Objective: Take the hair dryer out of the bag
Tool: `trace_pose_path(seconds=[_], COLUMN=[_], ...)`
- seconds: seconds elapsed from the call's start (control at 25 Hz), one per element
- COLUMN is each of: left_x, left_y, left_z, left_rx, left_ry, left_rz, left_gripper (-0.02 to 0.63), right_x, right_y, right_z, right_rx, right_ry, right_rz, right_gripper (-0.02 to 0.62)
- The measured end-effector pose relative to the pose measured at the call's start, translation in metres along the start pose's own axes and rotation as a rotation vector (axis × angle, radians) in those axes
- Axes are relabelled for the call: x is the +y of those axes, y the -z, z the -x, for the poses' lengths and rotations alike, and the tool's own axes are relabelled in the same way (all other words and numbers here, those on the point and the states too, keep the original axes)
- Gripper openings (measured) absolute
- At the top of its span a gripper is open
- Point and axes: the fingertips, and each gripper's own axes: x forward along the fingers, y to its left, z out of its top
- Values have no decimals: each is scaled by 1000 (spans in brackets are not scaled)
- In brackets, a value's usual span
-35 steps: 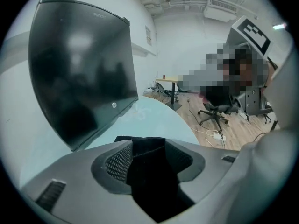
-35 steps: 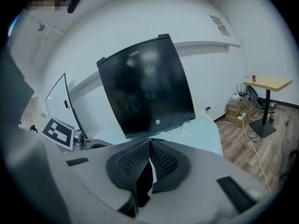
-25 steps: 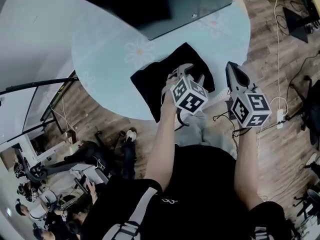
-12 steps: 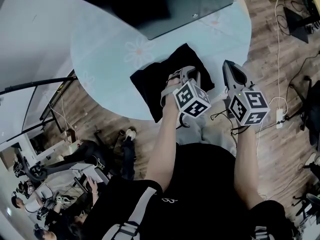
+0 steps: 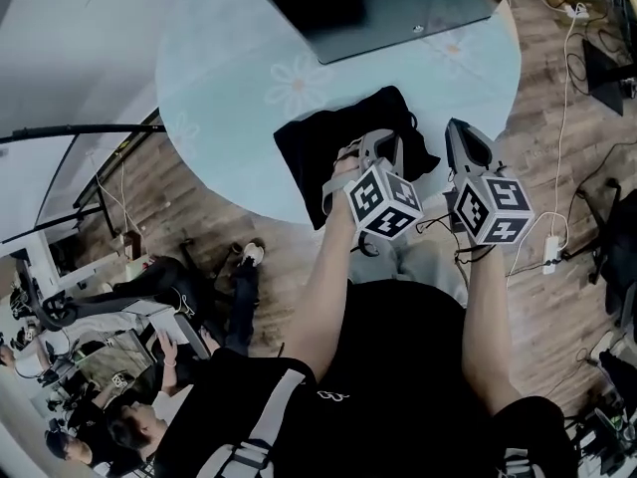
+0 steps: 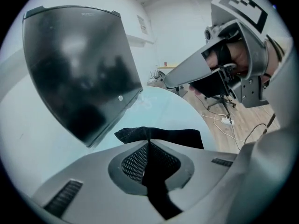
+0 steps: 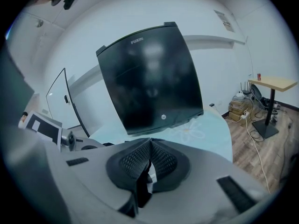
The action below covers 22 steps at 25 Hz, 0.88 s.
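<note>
A black cloth bag [image 5: 338, 147] lies near the front edge of the round light-blue table [image 5: 229, 88]. My left gripper [image 5: 376, 139] sits on the bag's right part. Its jaws have just been closing and now pinch a fold of the black fabric [image 6: 150, 171], with the rest of the bag [image 6: 161, 135] beyond the tips [image 6: 148, 141]. My right gripper [image 5: 463, 132] hovers beside the bag's right end, at the table's rim. Its pads meet in the right gripper view [image 7: 150, 139] and I make out nothing held. No hair dryer shows.
A black monitor [image 5: 398, 8] stands at the table's far side, close behind the bag [image 7: 149, 78]. Cables and a power strip [image 5: 549, 257] lie on the wooden floor to the right. An office chair [image 6: 219, 97] and a small side table [image 7: 273, 84] stand beyond.
The left gripper's jaws have closed on the bag's fabric and risen a little. The right gripper has edged closer to the left one, still shut.
</note>
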Motion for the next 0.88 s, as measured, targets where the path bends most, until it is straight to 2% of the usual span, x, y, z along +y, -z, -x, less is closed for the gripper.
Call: trace_pose_path(seconds=[0.36, 0.44, 0.6, 0.88], left_x=[14, 16, 19, 22], left_y=[19, 23, 39, 59], left_z=[29, 34, 44, 51], left_rx=[-8, -6, 11, 28], left_ry=[-62, -73, -90, -118], left_rz=[69, 85, 115, 247], left_gripper=[25, 25, 26, 26], right_x=[14, 18, 23, 9], right_y=[4, 7, 21, 41], right_z=[-5, -9, -17, -48], right_rx=[49, 72, 126, 255], right_ry=[-21, -33, -57, -82], right_rz=[32, 43, 35, 33], right_gripper=[10, 72, 103, 103])
